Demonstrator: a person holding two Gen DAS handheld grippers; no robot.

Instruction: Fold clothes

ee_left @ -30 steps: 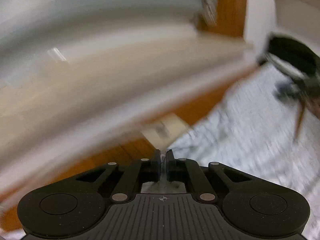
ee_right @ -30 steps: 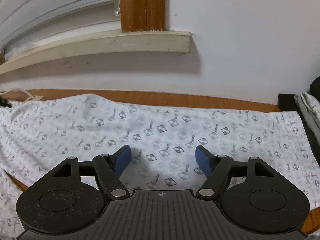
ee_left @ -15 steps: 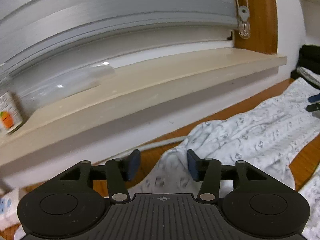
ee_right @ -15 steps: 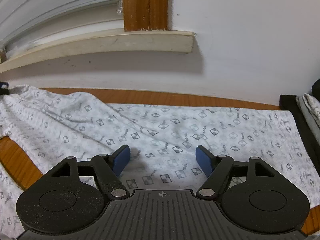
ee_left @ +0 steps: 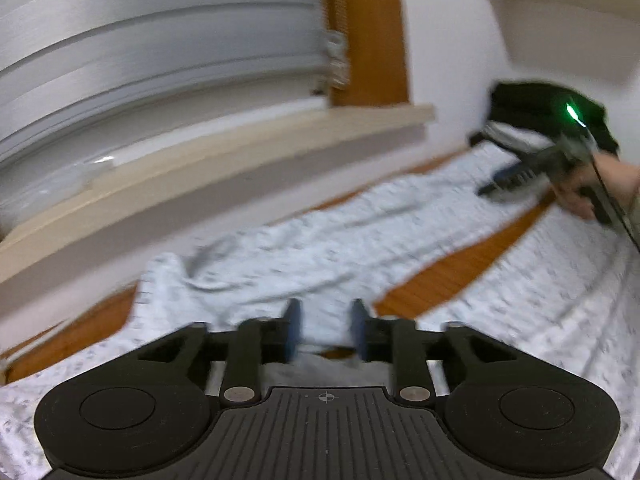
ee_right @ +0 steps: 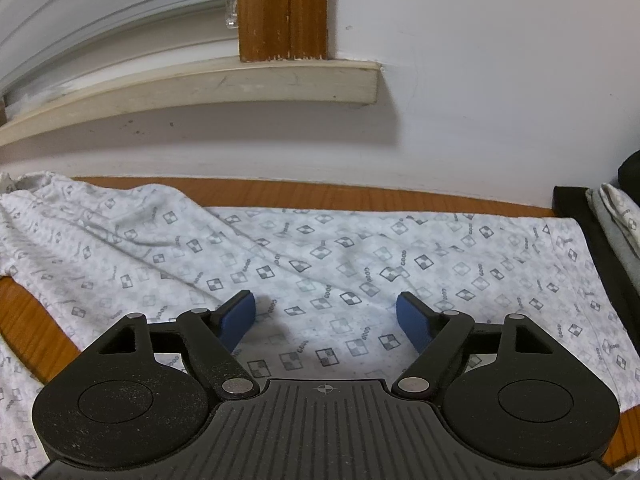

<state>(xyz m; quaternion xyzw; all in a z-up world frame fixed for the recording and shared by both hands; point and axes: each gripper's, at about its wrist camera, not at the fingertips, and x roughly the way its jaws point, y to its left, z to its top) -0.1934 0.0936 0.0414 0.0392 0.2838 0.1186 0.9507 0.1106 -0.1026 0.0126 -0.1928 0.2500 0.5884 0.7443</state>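
Since the thin white check-printed cotton garment (ee_right: 320, 256) lies spread limp on the wooden counter (ee_right: 36, 320), it looks light and floppy; best pinched at hems. Left gripper (ee_left: 326, 330) closing over cloth, not pinching; right gripper (ee_right: 326, 316) opening, empty.

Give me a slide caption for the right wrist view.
Right gripper, blue fingers opening with nothing gripped, over patterned white trousers spread on a wooden table below a windowsill.
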